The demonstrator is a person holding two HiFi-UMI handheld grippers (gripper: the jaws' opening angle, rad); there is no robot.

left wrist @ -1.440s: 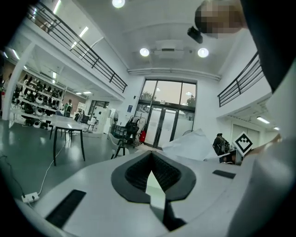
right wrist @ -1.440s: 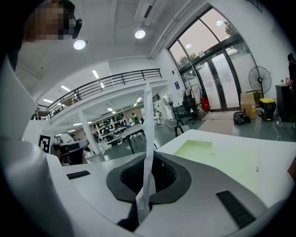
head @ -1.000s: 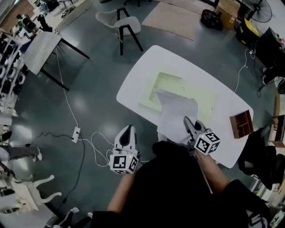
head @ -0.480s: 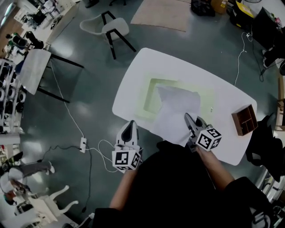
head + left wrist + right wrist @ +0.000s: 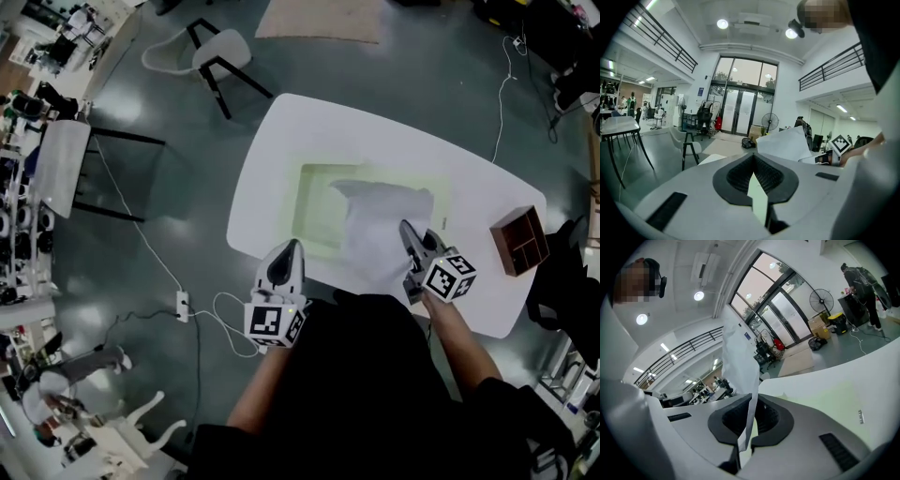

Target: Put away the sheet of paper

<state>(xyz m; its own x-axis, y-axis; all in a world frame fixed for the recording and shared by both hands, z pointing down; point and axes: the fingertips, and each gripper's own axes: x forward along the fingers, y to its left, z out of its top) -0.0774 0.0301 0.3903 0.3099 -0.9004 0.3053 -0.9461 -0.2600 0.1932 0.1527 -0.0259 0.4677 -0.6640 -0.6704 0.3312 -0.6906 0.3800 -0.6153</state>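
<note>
The sheet of paper (image 5: 384, 230) is pinched by its near edge in the right gripper (image 5: 405, 227), whose jaws are closed on it; from there it rises and spreads away ahead of the jaws, curling a little, lifted clear of the surface below. The right gripper view shows the sheet (image 5: 738, 362) standing upright out of the closed jaws, thin and floppy. The left gripper (image 5: 291, 246) hangs off to the side of the sheet, well apart from it, jaws together with nothing between them; in its own view the paper (image 5: 783, 143) shows ahead and to its right

This looks like the carrying step: the sheet is picked up and not yet put anywhere. The next move seems to call for taking it to its place without letting it fold or slip, and the free left gripper could steady the far edge. A small wooden box (image 5: 518, 241) with compartments sits to the right of the right gripper; whether that is the sheet's place I cannot tell

Beneath both grippers is a white table (image 5: 281, 141) with a pale green mat (image 5: 314, 202) directly under the sheet. Beyond the table, on the grey floor, stand a white chair (image 5: 202, 52) and a rug (image 5: 319, 19), and by the left gripper a power strip (image 5: 183, 305) lies with its cable
</note>
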